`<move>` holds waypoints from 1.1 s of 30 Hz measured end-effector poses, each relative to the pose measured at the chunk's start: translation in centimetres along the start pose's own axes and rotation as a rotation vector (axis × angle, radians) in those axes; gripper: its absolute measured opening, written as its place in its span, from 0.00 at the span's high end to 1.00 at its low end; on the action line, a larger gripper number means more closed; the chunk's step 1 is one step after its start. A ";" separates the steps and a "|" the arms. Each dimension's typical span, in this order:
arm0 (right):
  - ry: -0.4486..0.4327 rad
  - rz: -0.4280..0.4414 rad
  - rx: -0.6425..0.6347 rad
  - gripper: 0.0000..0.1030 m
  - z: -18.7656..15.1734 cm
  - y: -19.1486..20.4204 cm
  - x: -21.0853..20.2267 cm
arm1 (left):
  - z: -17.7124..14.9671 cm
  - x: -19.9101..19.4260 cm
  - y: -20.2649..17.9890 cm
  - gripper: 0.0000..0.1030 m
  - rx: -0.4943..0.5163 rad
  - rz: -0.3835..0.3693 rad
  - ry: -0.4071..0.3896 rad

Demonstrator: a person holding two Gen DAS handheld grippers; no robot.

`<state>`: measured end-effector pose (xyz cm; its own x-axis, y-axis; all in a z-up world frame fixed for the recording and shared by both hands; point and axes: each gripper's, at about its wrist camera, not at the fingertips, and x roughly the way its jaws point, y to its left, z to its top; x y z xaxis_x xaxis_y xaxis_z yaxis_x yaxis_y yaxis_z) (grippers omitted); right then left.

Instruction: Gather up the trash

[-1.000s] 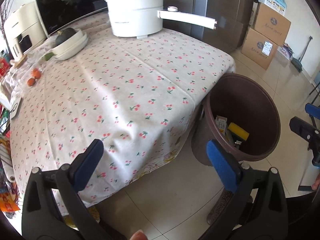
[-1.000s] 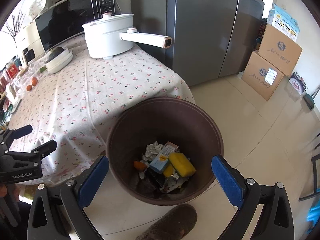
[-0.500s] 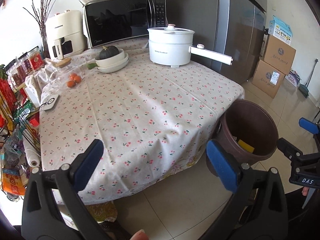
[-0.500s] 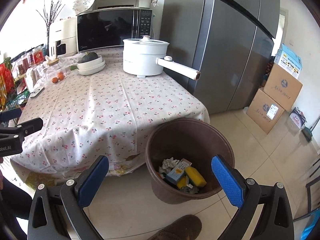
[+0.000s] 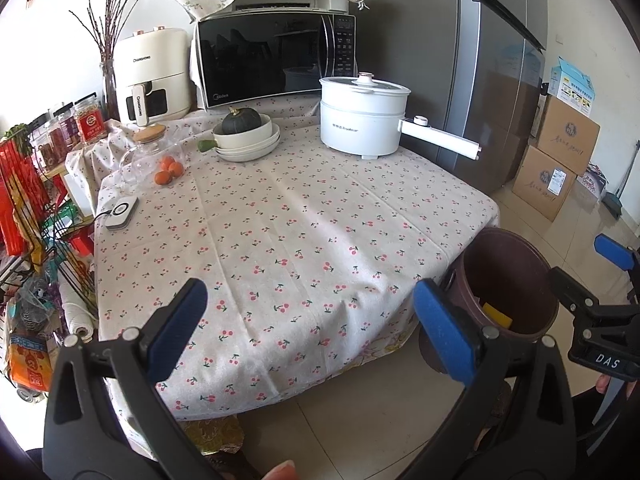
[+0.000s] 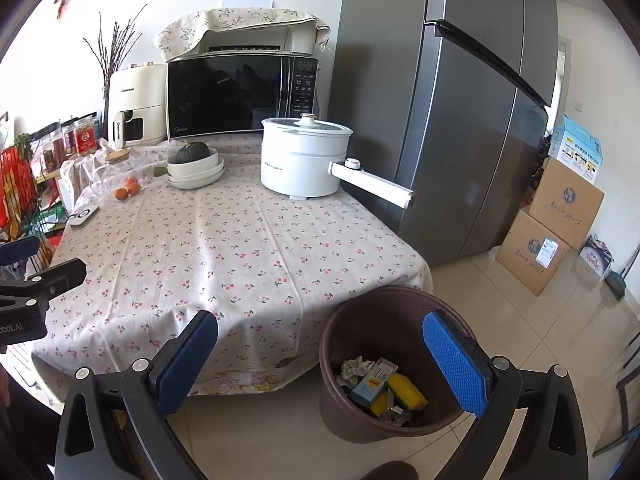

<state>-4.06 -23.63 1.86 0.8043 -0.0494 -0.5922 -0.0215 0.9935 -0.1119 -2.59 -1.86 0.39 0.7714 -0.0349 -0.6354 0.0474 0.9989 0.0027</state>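
A brown trash bin stands on the tiled floor at the table's right corner; the left wrist view shows it too. Inside lie a yellow sponge, a small blue box and crumpled paper. My right gripper is open and empty, held back above the floor in front of the bin. My left gripper is open and empty too, facing the table's front edge. Each gripper shows at the edge of the other's view.
The cherry-print tablecloth carries a white electric pot whose long handle sticks out right, stacked bowls with a squash, oranges and a microwave. Fridge and cardboard boxes stand right; a cluttered rack left.
Both grippers have pulled back and tilted up from the bin, so the table and bin look smaller and farther. Both stayed open and empty.
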 end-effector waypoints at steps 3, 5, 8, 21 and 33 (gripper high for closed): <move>0.013 0.006 -0.005 0.00 -0.2 0.2 0.3 | -0.1 0.2 0.4 0.01 -0.018 0.007 0.008; 0.015 0.007 -0.005 0.00 -0.3 0.2 0.3 | -0.2 0.2 0.5 0.01 -0.024 0.010 0.008; 0.016 0.012 0.002 0.00 -0.3 0.3 0.2 | -0.3 -0.1 0.4 0.01 -0.028 0.017 0.002; 0.018 0.028 0.006 0.00 -0.6 0.7 -0.2 | -0.8 0.3 -0.1 0.01 -0.020 0.024 0.012; -0.009 -0.003 0.020 0.00 -0.5 0.2 -0.7 | -0.8 0.3 -0.5 0.01 -0.010 0.033 0.009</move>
<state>-4.91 -23.46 1.90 0.8099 -0.0513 -0.5844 -0.0073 0.9952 -0.0975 -2.94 -2.33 -0.43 0.7669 -0.0017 -0.6418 0.0160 0.9997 0.0165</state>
